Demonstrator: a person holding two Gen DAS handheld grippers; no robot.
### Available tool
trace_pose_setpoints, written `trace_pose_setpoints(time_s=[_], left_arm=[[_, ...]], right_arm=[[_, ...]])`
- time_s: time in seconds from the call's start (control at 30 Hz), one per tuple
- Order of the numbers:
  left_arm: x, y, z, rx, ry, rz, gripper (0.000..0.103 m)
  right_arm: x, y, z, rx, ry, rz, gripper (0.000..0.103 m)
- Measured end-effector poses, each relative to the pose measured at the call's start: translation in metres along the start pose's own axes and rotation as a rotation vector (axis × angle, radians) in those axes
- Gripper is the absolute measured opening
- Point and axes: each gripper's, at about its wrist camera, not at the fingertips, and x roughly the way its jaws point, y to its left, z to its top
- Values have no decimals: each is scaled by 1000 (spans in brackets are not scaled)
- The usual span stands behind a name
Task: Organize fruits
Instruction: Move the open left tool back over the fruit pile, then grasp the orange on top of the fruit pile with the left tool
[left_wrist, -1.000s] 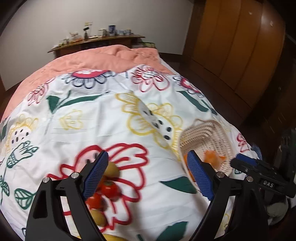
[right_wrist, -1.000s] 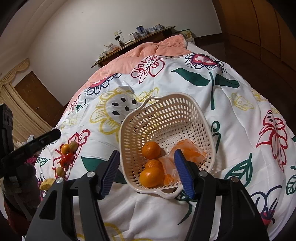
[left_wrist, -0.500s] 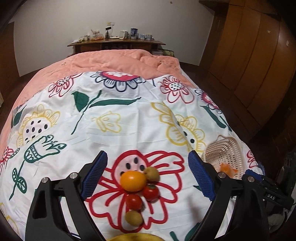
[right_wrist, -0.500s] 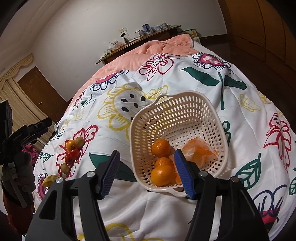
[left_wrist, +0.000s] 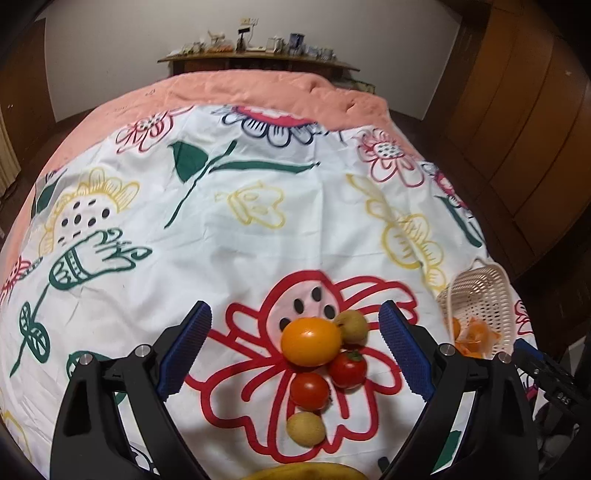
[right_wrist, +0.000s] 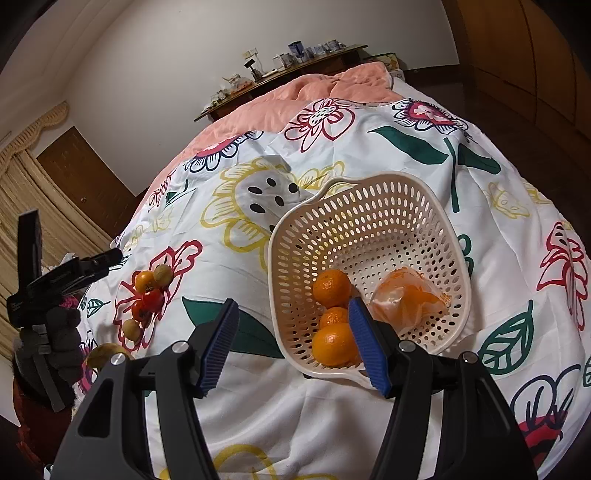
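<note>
Left wrist view: my left gripper (left_wrist: 295, 347), jaws just widened, stands wide around a fruit cluster (left_wrist: 319, 363) strung away from me.

Right wrist view: my right gripper (right_wrist: 295, 347), half-open and empty, straddles the basket's (right_wrist: 413, 192) near rim; three oranges (right_wrist: 332, 317) inside.

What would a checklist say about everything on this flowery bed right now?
Surface: white bedspread with printed flowers, with a salmon blanket at the far end.
Job's things: large orange fruit, two red tomatoes, two brownish-green round fruits clustered on a red flower print; cream perforated plastic basket holding three oranges and a clear bag of orange pieces.
Clutter: yellow fruit, only partly in view.
Grippers: left gripper open, its jaws just widened, either side of the cluster, not touching; right gripper open, one finger inside the basket, gripping nothing.
Cables: nothing seen.
Surroundings: wooden shelf of small items, wooden wardrobe, curtains.
</note>
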Motion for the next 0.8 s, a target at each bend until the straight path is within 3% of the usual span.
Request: trace_pose_setpoints(time_s=[0.23, 0.57, 0.8], left_arm=[[13, 2, -4, -8, 39, -18, 92], [23, 5, -5, -38, 77, -79, 61], [33, 0, -8, -13, 97, -101, 61]], right_arm=[[3, -1, 1, 7, 9, -4, 63], [3, -5, 2, 19, 13, -12, 63], [2, -6, 3, 21, 10, -16, 63]])
